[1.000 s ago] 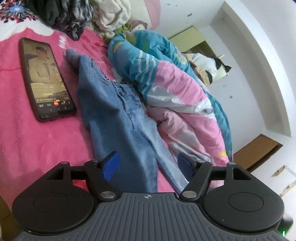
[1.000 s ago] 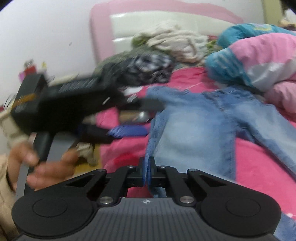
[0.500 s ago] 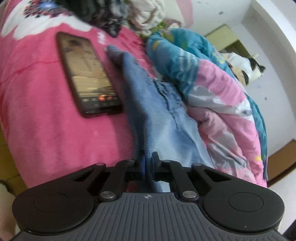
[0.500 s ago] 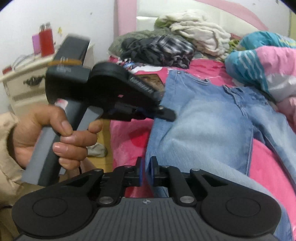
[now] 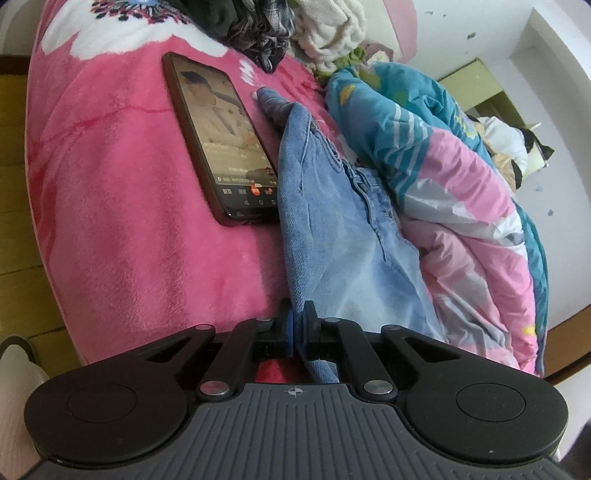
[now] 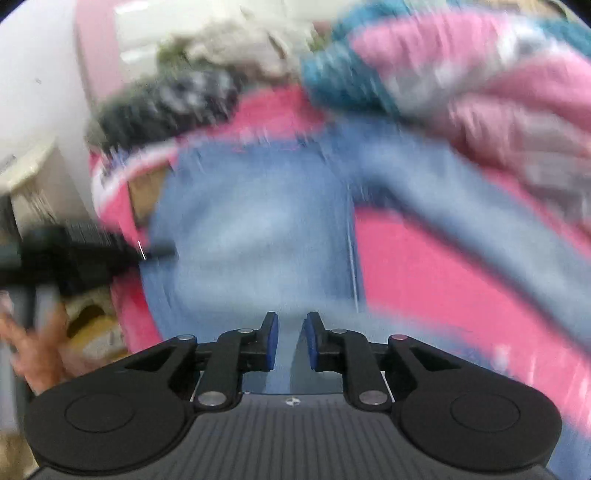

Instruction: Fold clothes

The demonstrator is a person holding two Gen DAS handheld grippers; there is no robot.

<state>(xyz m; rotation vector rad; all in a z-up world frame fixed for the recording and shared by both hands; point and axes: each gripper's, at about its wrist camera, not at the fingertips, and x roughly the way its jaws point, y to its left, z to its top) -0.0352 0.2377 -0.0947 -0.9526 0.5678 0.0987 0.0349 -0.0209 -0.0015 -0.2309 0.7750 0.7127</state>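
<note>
A pair of light blue jeans lies spread on the pink blanket. My left gripper is shut on the near edge of the denim, which runs up between its fingers. In the blurred right wrist view the jeans fill the middle. My right gripper hangs just above them with its jaws opening, and the blue pads stand apart without pressing on cloth. The left gripper, held by a hand, reaches the jeans' left edge.
A black phone with a lit screen lies on the blanket left of the jeans. A bunched pink and teal quilt lies on their right. A pile of dark and cream clothes sits at the bed's head. The bed's edge drops to a wooden floor.
My left gripper went from open to shut on the jeans' edge. My right gripper, shut on the denim before, now has its jaws parted, and its view has swung over the jeans.
</note>
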